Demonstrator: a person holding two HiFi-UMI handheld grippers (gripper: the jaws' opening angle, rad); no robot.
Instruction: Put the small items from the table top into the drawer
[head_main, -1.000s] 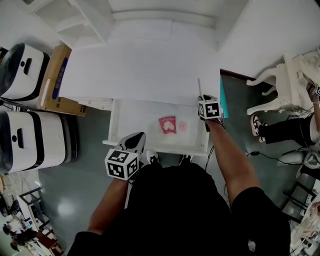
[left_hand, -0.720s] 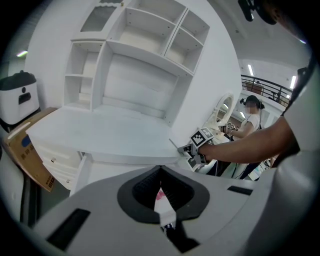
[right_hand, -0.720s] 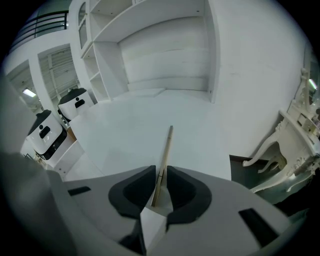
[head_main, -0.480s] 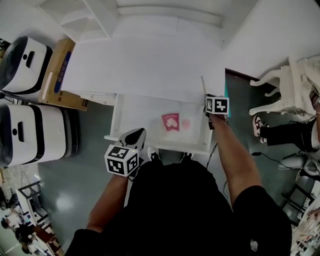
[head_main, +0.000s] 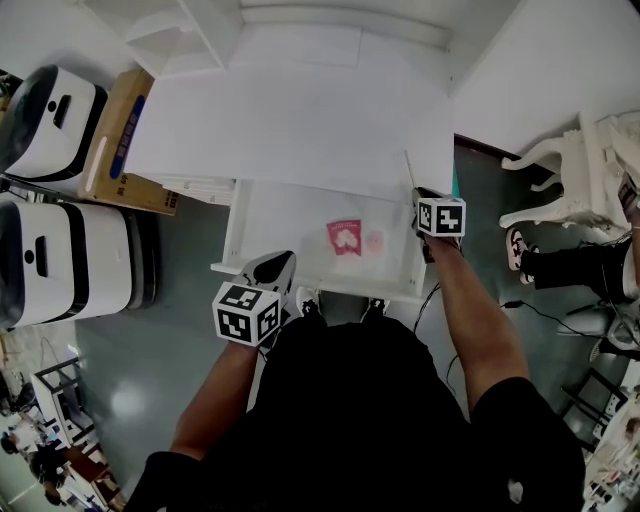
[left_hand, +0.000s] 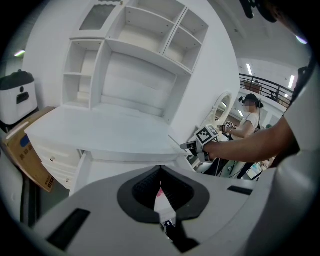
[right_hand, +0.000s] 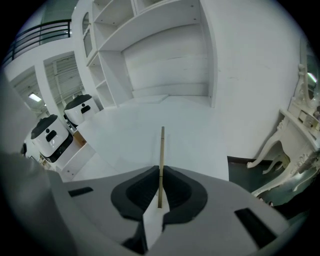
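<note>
Wooden stick (right_hand: 161, 160) pinched in right gripper (head_main: 425, 197), barely shifted, at drawer (head_main: 233, 235) right edge — drop-in still pending. Left gripper (head_main: 272, 275) pressed together, empty.

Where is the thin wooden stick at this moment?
The thin wooden stick is held between the jaws of the right gripper, at the head view's right, pointing over the right front corner of the white table top.

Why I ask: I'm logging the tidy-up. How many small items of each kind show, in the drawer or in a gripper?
Red packet: 1
Pink round item: 1
Thin stick, held by right gripper: 1
Total: 3
</note>
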